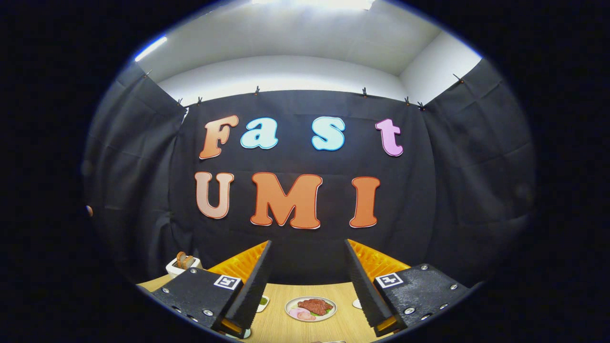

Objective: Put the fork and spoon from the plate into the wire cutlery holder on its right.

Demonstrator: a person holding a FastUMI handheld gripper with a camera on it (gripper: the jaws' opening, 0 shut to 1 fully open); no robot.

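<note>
Two fingers of the gripper (308, 281), spread wide and gripping nothing, hover high above the table (274, 326) framing a plate (310, 308) of meat, presumably before approach; fork, spoon and holder cannot be made out.

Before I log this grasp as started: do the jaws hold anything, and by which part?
Nothing is held. The gripper is open above the wooden table, jaws wide apart, with a plate of food lying beyond them, untouched.
</note>
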